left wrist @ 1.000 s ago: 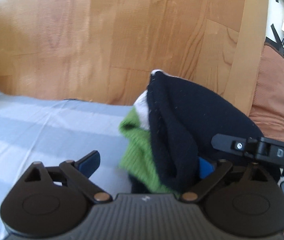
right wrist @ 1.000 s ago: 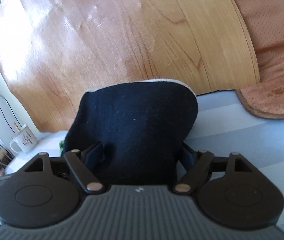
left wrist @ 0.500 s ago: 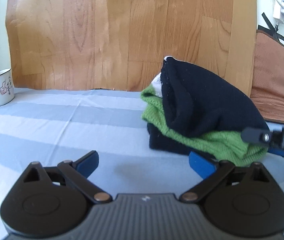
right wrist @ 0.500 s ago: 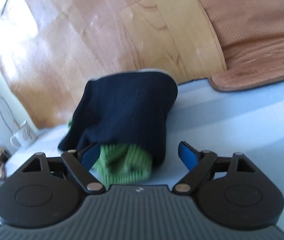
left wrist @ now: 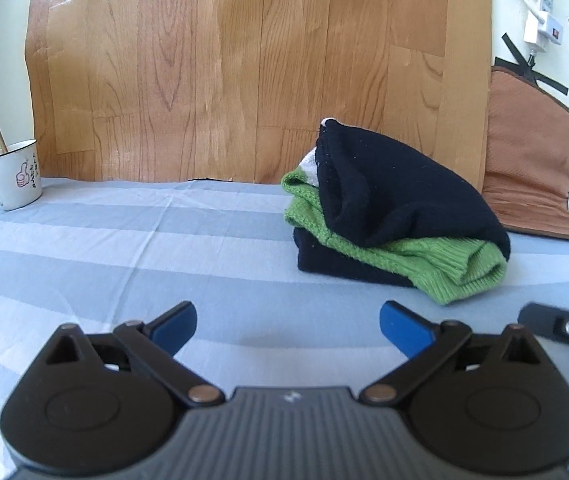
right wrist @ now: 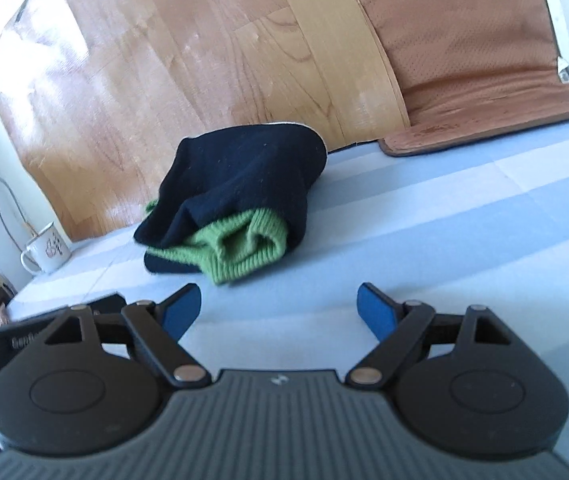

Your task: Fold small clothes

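A: Navy knit over green knit — the folded garment (left wrist: pixel 396 216) sits as one compact bundle on the pale blue striped sheet (left wrist: pixel 124 248), toward the back of the surface, close to the wood-grain panel (left wrist: pixel 244 72). From the right wrist view the same bundle (right wrist: pixel 236 196) shows a ribbed green cuff poking out at the near end, with navy layers above and below it.

B: Grippers?

A: Both off the cloth. Left gripper (left wrist: pixel 288 320): blue pads wide apart, nothing between them, bare sheet under the gap. Right gripper (right wrist: pixel 278 308): jaws spread just as wide, also empty, the bundle lying ahead of its tips and a little to the left. No contact with fabric from either tool.

B: So the fold is finished?

A: My read — yes for this piece. It holds its shape unaided. The stack is lumpy, though: the navy top rises in a peak at the back and the green cuff sticks out past the navy edge. Tidy enough for a small knit, not crisp.

B: Anything left?

A: No second garment shows in either view. A white enamel mug (left wrist: pixel 14 176) stands at the far left edge, a brown mat (left wrist: pixel 532 152) leans at the far right; neither belongs to the job. If more clothes wait, they lie outside the frames. Otherwise what remains is, at most, tucking that cuff in.
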